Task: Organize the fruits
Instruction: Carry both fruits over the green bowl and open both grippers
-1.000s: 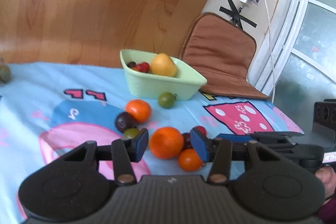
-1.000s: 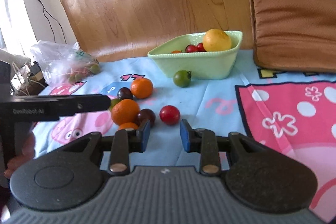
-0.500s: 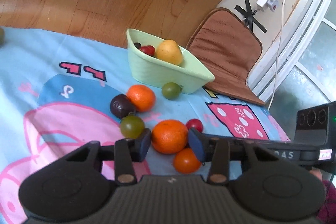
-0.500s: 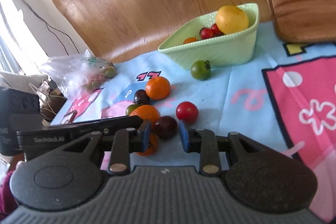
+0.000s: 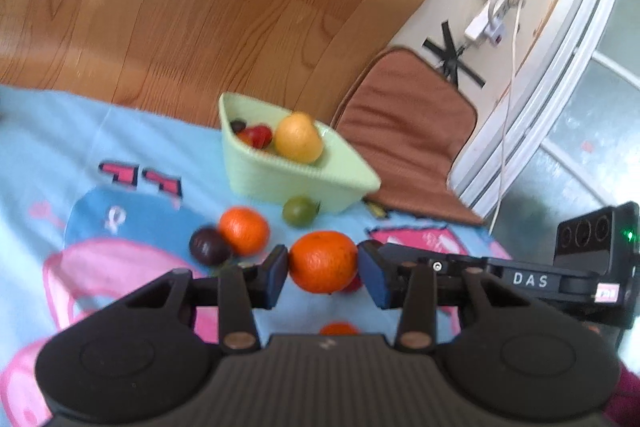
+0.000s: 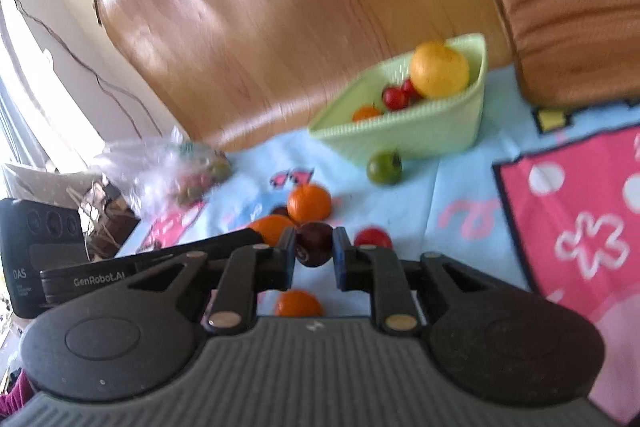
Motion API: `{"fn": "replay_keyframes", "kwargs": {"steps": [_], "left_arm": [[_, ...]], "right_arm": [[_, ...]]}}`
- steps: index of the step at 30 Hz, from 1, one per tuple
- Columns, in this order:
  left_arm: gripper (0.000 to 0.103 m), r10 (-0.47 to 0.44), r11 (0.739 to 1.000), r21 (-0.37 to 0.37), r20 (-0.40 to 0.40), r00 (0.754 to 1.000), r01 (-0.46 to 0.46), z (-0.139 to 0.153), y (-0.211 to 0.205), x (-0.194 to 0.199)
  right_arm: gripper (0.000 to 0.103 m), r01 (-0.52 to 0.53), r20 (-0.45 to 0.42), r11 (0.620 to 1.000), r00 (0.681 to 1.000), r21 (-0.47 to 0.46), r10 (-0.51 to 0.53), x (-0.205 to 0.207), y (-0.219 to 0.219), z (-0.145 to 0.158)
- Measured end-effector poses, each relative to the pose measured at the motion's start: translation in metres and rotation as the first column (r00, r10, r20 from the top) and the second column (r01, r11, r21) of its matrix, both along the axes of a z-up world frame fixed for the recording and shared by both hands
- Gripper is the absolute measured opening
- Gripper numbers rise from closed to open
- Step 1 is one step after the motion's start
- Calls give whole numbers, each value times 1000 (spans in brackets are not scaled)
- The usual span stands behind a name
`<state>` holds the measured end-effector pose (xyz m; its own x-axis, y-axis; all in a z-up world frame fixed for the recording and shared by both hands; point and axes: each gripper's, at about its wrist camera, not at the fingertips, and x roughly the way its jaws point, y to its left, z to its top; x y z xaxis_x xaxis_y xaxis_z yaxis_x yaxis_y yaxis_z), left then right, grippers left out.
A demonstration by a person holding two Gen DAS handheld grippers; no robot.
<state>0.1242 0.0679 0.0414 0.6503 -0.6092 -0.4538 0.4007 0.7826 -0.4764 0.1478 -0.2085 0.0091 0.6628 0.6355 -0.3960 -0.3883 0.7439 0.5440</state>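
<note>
Left gripper (image 5: 323,275) jaws, having just been closing, now clamp the large orange (image 5: 323,261); right gripper (image 6: 314,259) jaws, likewise closing, now pinch the dark plum (image 6: 314,243).

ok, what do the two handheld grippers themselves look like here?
Both match. Left gripper: black ribbed body, two round side housings, black linkage bars with brass-coloured pins, and fingers faced with blue pads. Right gripper: the same build. Each one's side shows a black box with round lenses, lettered "DAS"; the left's arm also reads "GenRobot.AI".

Black left gripper (image 5: 324,277) and right gripper (image 6: 314,261), blue pads (image 5: 374,281), brass rivets, ribbed grey bodies, white "GenRobot.AI" and "DAS" lettering.
</note>
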Motion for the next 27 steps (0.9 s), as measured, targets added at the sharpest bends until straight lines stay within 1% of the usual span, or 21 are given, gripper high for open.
{"fn": "replay_keyframes", "kwargs": {"steps": [5, 9, 12, 17, 18, 19, 22, 24, 27], "left_arm": [[39, 15, 1000, 25, 58, 998, -16, 21, -10, 34], [39, 11, 999, 41, 63, 998, -14, 27, -25, 73], [39, 2, 997, 73, 42, 999, -5, 22, -41, 101], [39, -6, 991, 133, -1, 1000, 6, 4, -64, 133], [34, -4, 990, 139, -5, 1000, 5, 1, -66, 138], [34, -4, 990, 143, -9, 1000, 5, -2, -68, 142], [38, 2, 988, 152, -5, 1000, -1, -1, -72, 148], [38, 2, 988, 153, 5, 1000, -2, 1, -72, 148], [38, 19, 991, 132, 27, 999, -23, 9, -61, 138]], "right_arm": [[22, 56, 73, 997, 996, -47, -52, 21, -6, 16], [22, 119, 123, 991, 986, -60, -111, 47, -14, 22], [22, 154, 132, 985, 981, -72, -144, 65, -18, 19], [22, 190, 155, 973, 973, -131, -169, 86, -19, 6], [22, 193, 153, 972, 973, -136, -172, 89, -19, 3], [22, 196, 152, 971, 973, -140, -174, 92, -19, 1], [24, 193, 151, 968, 974, -159, -169, 98, -17, -5], [25, 197, 161, 965, 972, -174, -170, 98, -16, -6], [30, 210, 181, 964, 967, -161, -180, 92, -19, -3]]}}
